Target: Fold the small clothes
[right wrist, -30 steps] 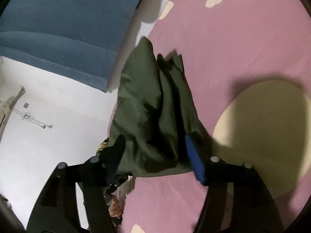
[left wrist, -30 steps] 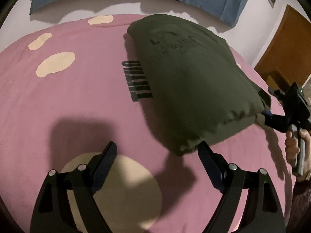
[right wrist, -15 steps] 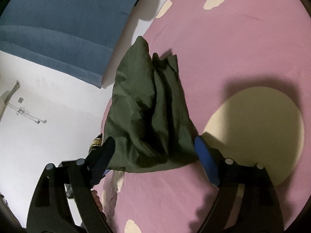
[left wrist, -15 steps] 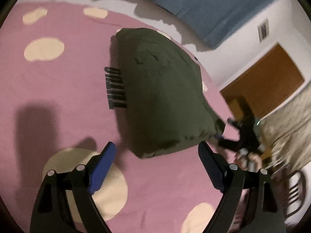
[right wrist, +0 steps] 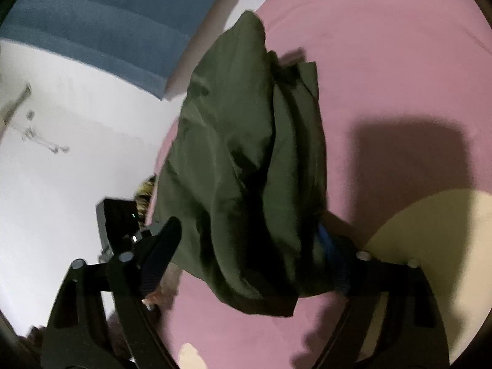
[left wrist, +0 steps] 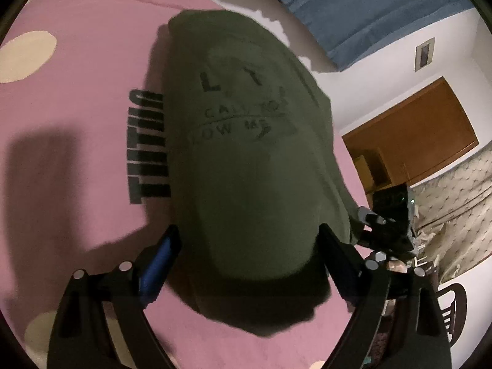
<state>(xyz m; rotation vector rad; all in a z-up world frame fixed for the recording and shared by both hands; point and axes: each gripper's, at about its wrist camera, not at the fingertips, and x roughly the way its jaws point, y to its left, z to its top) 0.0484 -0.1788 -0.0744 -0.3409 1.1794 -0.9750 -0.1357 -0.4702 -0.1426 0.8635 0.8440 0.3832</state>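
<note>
A dark green folded shirt (left wrist: 246,153) with black lettering lies on the pink bed cover (left wrist: 77,123). In the left wrist view my left gripper (left wrist: 249,246) is open, its fingers straddling the shirt's near edge. In the right wrist view the same shirt (right wrist: 246,160) shows layered folds, and my right gripper (right wrist: 246,240) is open with its fingers either side of the shirt's end. The right gripper also shows in the left wrist view (left wrist: 387,224) at the shirt's right corner. The left gripper shows in the right wrist view (right wrist: 123,224) at the left.
The pink cover has cream spots (left wrist: 27,55) and black print (left wrist: 147,147). A blue headboard (right wrist: 92,24), white wall (right wrist: 61,153) and a brown door (left wrist: 415,135) lie beyond the bed. A black chair (left wrist: 452,307) stands at the right.
My left gripper has moved forward so its fingers now straddle the shirt's near edge. My right gripper stays open around the shirt's end and has come closer to it.
</note>
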